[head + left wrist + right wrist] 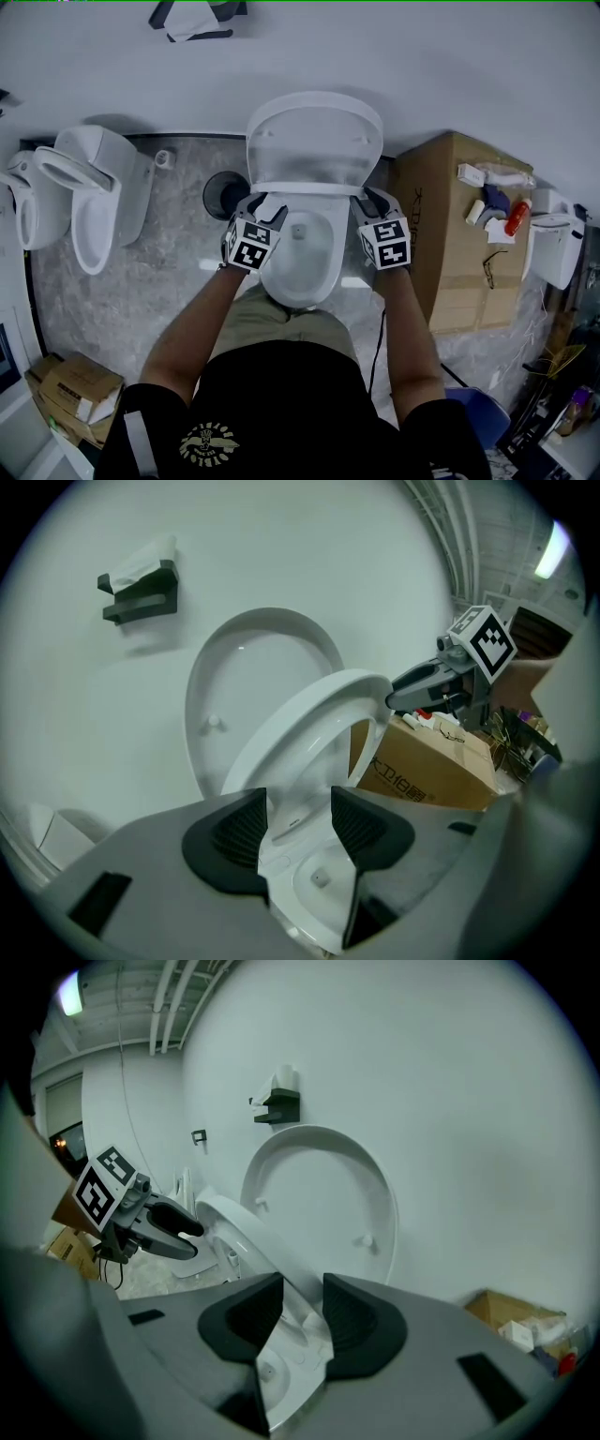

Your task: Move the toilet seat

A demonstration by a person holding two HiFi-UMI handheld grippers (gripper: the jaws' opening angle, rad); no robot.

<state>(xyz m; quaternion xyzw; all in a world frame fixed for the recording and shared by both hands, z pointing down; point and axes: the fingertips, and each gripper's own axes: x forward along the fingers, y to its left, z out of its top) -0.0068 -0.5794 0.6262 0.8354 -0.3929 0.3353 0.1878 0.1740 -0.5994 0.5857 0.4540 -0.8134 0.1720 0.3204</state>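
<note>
A white toilet stands against the wall with its lid (314, 122) upright. The toilet seat (314, 187) is tilted up halfway over the bowl (305, 253). My left gripper (265, 204) grips the seat's left rim, and my right gripper (367, 199) grips its right rim. In the left gripper view the seat ring (309, 724) runs down between the dark pads of the left gripper (300, 822), and the right gripper (398, 688) shows at the ring's far edge. In the right gripper view the seat (253, 1241) passes between the pads of the right gripper (302, 1312), with the left gripper (187, 1227) at its far edge.
A second white toilet (89, 197) stands at the left. A black round holder (225, 194) sits on the floor beside the bowl. A large cardboard box (450, 216) with small bottles on top is close on the right. A black paper holder (141, 591) hangs on the wall.
</note>
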